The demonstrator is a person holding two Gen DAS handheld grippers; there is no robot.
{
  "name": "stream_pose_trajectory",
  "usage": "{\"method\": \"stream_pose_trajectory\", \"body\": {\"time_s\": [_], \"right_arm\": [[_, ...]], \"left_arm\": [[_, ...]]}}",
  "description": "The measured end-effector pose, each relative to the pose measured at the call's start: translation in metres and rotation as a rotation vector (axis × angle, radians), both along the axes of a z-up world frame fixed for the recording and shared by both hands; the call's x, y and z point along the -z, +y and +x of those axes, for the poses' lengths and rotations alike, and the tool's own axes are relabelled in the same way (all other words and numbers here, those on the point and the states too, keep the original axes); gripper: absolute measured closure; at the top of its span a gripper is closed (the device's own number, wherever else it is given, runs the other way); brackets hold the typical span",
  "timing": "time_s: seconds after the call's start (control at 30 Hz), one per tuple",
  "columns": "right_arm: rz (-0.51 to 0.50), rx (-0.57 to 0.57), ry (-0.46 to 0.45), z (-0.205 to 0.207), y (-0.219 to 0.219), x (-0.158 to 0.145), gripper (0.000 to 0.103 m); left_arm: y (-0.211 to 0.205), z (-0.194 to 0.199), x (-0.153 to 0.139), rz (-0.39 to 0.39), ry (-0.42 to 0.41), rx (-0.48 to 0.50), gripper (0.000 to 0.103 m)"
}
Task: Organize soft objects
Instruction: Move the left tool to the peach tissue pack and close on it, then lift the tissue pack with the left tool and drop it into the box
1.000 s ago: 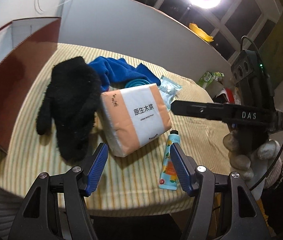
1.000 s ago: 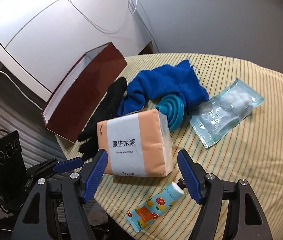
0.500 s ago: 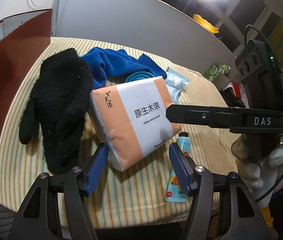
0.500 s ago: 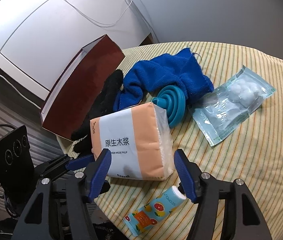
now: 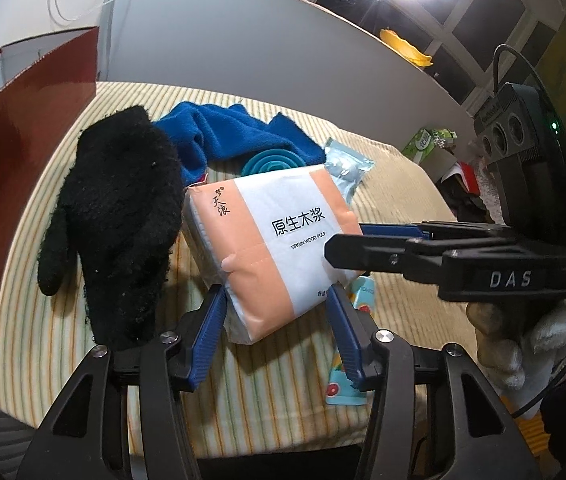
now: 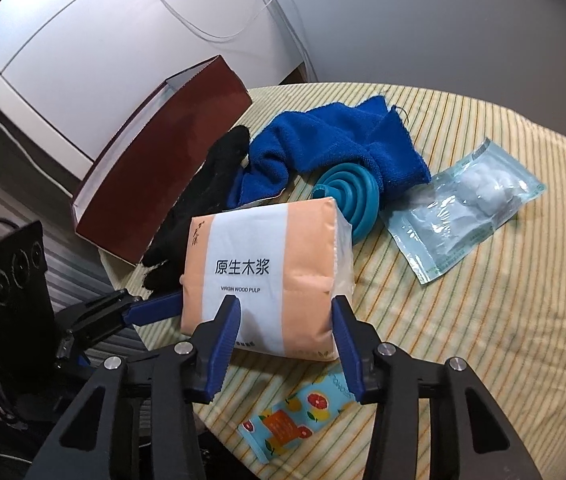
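An orange and white tissue pack [image 5: 271, 248] [image 6: 271, 272] lies on the striped tablecloth [image 5: 283, 380]. My left gripper [image 5: 279, 312] is open with its blue fingers around the pack's near end. My right gripper [image 6: 285, 320] is open too, its fingers on both sides of the pack from the other side; it shows in the left wrist view [image 5: 347, 244]. A black glove [image 5: 119, 220] [image 6: 199, 208] lies left of the pack. A blue towel [image 5: 235, 140] [image 6: 335, 144] lies behind it.
A red-brown open box [image 5: 15, 152] [image 6: 163, 164] stands at the table's left. A teal collapsible funnel [image 6: 347, 196], a clear bag of cotton balls [image 6: 463, 208] and a hand-cream tube [image 6: 299, 420] also lie on the cloth. The table edge is close below both grippers.
Both grippers have moved in on the tissue pack and their fingers have narrowed around it. The pack has tilted slightly.
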State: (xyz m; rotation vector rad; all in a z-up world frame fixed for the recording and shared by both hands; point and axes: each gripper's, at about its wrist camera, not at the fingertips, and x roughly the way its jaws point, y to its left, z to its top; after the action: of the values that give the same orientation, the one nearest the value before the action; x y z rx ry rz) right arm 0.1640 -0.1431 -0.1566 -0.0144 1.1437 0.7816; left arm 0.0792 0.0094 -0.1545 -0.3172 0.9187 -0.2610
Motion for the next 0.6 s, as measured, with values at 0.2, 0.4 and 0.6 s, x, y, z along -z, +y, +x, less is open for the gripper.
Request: {"method": "stream_pose_trajectory", "body": {"time_s": [0.2, 0.4, 0.6], "right_arm": [[-0.021, 0.001, -0.043, -0.011, 0.000, -0.009, 0.066], [-0.026, -0.003, -0.090, -0.025, 0.002, -0.024, 0.067], [-0.015, -0.010, -0.148, -0.037, 0.009, -0.048, 0.067]], "left_arm": [[-0.003, -0.006, -0.012, 0.034, -0.046, 0.001, 0.053], [-0.002, -0.014, -0.028, 0.071, -0.100, -0.017, 0.053], [0.005, -0.021, -0.047, 0.087, -0.149, -0.035, 0.053]]}}
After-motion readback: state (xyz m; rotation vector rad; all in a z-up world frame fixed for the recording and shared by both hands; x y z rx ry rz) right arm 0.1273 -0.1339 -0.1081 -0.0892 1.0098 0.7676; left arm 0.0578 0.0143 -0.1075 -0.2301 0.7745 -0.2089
